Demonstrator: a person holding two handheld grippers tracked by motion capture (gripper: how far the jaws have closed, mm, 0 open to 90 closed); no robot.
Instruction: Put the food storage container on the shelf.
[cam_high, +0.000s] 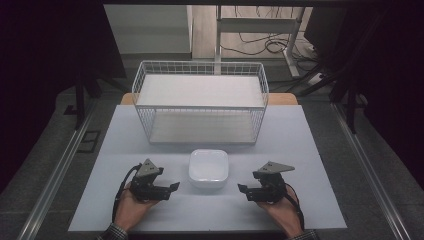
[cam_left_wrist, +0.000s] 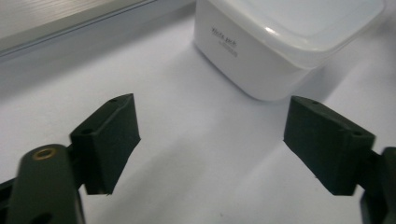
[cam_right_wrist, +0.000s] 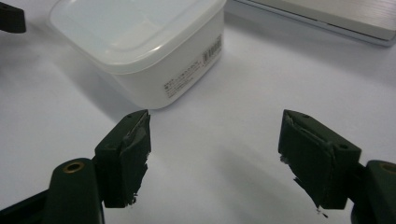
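The lidded white container (cam_high: 208, 169) sits between the left gripper (cam_high: 172, 187) and right gripper (cam_high: 241, 189) — both spread wide, grasping nothing.

At frame centre a white lidded container (cam_high: 208, 168) with small dark print sits on the pale grey bench (cam_high: 300, 150); a white wire basket (cam_high: 200, 102) above; black tongs (cam_high: 172, 186) lower left and right (cam_high: 242, 188).

Your open left gripper (cam_high: 172, 186) and right gripper (cam_high: 241, 188) flank the white container (cam_high: 208, 168); bare table (cam_high: 300, 145) surrounds it, wire basket (cam_high: 200, 102) blocks behind.
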